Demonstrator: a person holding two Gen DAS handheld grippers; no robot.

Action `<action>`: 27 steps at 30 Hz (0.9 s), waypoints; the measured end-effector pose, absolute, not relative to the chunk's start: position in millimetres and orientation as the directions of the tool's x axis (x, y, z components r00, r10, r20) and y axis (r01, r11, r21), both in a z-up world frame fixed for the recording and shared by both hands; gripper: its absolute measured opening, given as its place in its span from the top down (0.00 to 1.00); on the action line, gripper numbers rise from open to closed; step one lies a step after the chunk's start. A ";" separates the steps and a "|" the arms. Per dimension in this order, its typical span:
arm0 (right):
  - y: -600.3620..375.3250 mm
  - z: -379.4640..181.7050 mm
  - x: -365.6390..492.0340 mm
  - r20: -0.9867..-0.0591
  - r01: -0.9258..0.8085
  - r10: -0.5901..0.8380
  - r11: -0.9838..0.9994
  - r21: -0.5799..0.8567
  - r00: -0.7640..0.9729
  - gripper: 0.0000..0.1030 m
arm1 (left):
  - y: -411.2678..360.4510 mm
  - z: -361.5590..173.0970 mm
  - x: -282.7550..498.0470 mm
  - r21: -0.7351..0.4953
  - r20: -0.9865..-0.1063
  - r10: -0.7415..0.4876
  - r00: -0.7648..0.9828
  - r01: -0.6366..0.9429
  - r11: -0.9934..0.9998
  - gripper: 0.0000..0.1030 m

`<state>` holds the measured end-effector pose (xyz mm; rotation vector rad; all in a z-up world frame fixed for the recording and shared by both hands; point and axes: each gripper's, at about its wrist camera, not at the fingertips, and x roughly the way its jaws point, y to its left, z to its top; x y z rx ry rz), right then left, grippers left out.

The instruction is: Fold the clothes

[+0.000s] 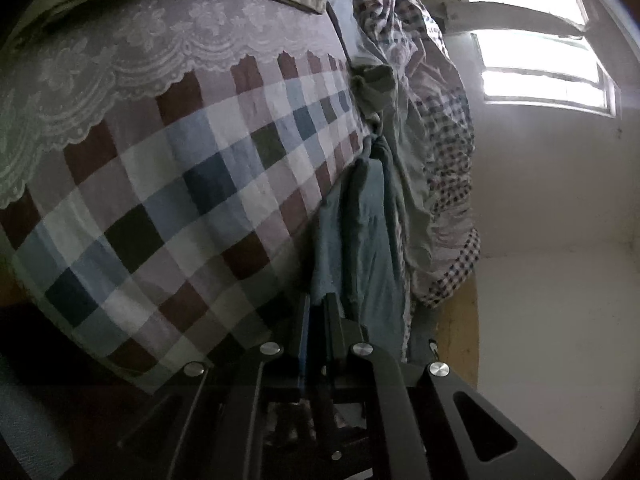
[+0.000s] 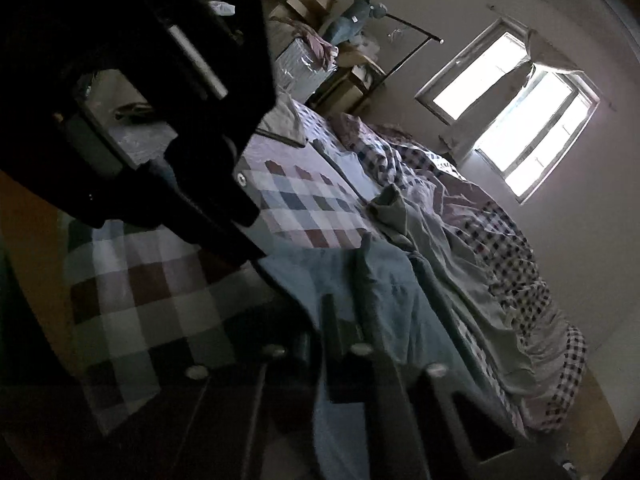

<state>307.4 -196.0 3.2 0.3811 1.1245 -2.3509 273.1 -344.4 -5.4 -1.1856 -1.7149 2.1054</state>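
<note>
Dim bedroom, both views tilted sideways. Bed [image 1: 168, 184] covered with a checked sheet in brown, blue and white. Blue-grey garment [image 1: 360, 232] lying on the bed, just beside a heap of rumpled checked bedding [image 1: 448, 160]. Left gripper [image 1: 318, 308] with fingers together, clamped on the near edge of the garment. Right gripper [image 2: 340, 320] blurred, fingers together at the garment's edge [image 2: 384, 304]; grip on the cloth cannot be told. Bright window [image 2: 516, 120] beyond the bed.

Blurred tips, dark corner

Right gripper [image 2: 334, 320] at 6 o'clock is smeared; its hold on the cloth [image 2: 384, 292] seems hidden.
</note>
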 end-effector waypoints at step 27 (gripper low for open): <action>-178.0 34.3 290.0 -0.582 0.638 -0.366 -0.673 -0.374 -0.726 0.99 | -338.4 -28.3 256.4 -0.949 -0.304 0.654 -0.693 0.279 -0.145 0.48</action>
